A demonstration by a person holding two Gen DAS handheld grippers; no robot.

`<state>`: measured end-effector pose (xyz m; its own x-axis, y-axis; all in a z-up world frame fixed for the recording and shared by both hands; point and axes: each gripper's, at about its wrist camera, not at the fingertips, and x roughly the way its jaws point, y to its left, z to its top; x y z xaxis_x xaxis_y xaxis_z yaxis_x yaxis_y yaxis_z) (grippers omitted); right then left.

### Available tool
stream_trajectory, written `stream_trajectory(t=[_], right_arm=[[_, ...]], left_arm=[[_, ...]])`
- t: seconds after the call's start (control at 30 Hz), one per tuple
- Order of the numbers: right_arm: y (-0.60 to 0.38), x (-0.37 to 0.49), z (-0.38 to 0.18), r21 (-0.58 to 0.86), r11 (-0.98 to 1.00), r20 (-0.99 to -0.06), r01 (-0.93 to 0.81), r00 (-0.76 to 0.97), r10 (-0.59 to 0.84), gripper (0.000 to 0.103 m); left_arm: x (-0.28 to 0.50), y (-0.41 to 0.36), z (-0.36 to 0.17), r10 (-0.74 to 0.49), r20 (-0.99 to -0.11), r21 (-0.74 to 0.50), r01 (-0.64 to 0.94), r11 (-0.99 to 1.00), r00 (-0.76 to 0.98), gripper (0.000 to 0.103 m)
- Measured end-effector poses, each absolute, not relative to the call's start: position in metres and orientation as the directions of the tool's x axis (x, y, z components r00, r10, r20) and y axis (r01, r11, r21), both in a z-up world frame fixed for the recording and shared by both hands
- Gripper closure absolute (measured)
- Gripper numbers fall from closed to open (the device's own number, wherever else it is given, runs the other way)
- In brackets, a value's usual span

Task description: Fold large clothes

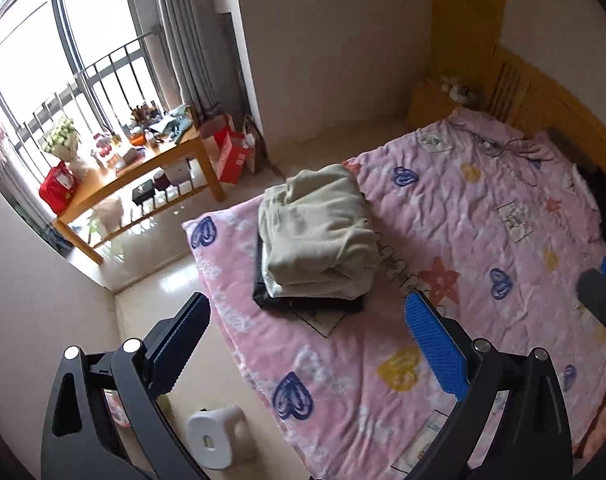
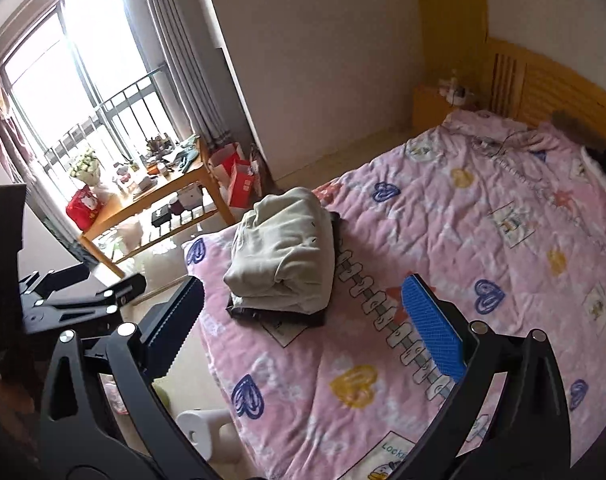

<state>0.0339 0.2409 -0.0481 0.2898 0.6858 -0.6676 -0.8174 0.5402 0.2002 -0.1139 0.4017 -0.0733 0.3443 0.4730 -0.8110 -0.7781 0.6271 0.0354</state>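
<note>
Both grippers, left and right, hang wide open and empty low in frame above a pink quilt, while mid-frame a cream garment sits folded atop dark clothes, suggesting folding is largely finished.

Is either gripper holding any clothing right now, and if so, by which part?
Nothing is held. The left gripper and right gripper are both open and empty above the bed; the folded cream garment lies untouched on it.
</note>
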Motion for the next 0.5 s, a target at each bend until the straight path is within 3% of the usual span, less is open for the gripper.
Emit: stream_trajectory(t=[0.27,0.5], right_arm=[[0.271,0.017,-0.042,0.135,0.537,-0.656,-0.833,0.332,0.678,0.006],[0.295,0.018,-0.051,0.099,0.531,-0.655,-0.842,0.346,0.672,0.006]], left_arm=[[-0.124,0.422,-0.077,0.443,-0.822,-0.046,-0.816,0.576,0.359,0.008],[-0.111,0.441,-0.08,0.457,-0.821,-0.034,-0.829,0.558,0.341,0.008]])
